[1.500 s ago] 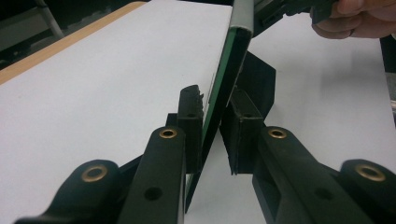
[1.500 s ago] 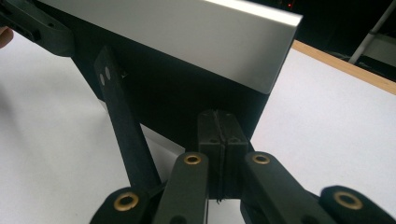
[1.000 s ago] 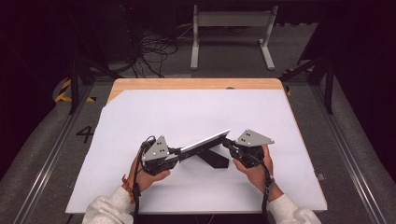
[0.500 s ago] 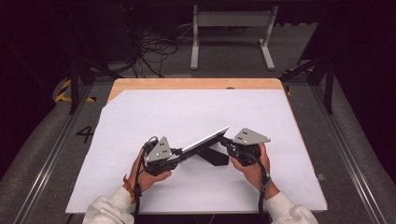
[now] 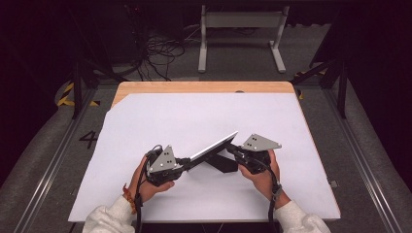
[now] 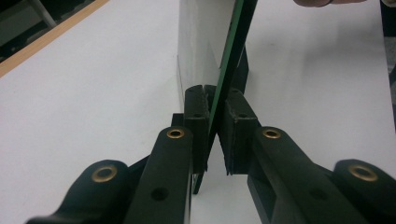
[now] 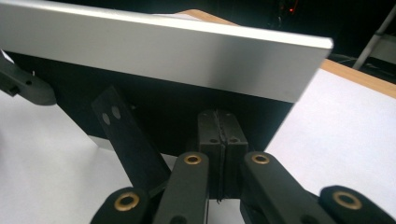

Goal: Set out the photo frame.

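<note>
**Frame tilted up between two grippers**

High view first: the white sheet (image 5: 204, 121) covers the table, and the frame (image 5: 212, 148) sits near the sheet's front middle, tipped up on edge, its silver rim running diagonally. The left gripper (image 5: 183, 163) is at the frame's lower left end, held in the left hand (image 5: 148, 182). The right gripper (image 5: 232, 151) meets the frame's upper right end from behind, with the right hand (image 5: 260, 177) wrapped under it. A black stand (image 5: 224, 164) pokes out from the frame's back onto the sheet, between the two grippers.

Over to the left gripper view: the left gripper (image 6: 215, 126) looks straight along the frame's thin edge (image 6: 231, 60). The edge runs between the two black pads, which sit close on either side of it and have just been closing a touch more; the left pad (image 6: 195, 121) looks against it, and the right one shows a sliver of gap lower down. It looks like a pinch on the frame.

Now the right gripper view: the right gripper (image 7: 218, 140) has its jaws pressed fully together, nothing between them. The tips are up against the frame's dark back (image 7: 163, 102), just right of the stand (image 7: 128, 140). The silver rim (image 7: 163, 51) runs across above them.
</note>
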Available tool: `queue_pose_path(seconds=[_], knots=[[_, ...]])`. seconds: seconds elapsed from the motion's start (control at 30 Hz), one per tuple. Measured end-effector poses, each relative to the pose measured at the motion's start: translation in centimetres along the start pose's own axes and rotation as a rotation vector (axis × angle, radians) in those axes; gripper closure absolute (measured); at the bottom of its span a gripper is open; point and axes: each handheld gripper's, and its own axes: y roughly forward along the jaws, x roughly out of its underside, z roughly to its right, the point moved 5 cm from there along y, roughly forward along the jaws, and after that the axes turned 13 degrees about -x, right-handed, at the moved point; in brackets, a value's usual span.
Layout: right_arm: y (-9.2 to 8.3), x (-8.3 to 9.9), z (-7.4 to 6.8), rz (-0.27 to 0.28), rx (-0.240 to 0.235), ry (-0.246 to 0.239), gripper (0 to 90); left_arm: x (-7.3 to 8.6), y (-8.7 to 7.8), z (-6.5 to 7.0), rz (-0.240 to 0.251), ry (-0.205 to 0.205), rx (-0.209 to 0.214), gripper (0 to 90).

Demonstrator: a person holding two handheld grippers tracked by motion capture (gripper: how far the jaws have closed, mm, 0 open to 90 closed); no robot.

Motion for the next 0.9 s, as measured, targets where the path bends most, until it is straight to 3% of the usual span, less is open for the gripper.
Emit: queue_pose_path(seconds=[0.9], knots=[[1.5, -0.5, 0.5, 0.003, 0.022, 0.009, 90.0, -0.7, 0.6, 1.4, 0.012, 0.009, 0.019, 75.6]])
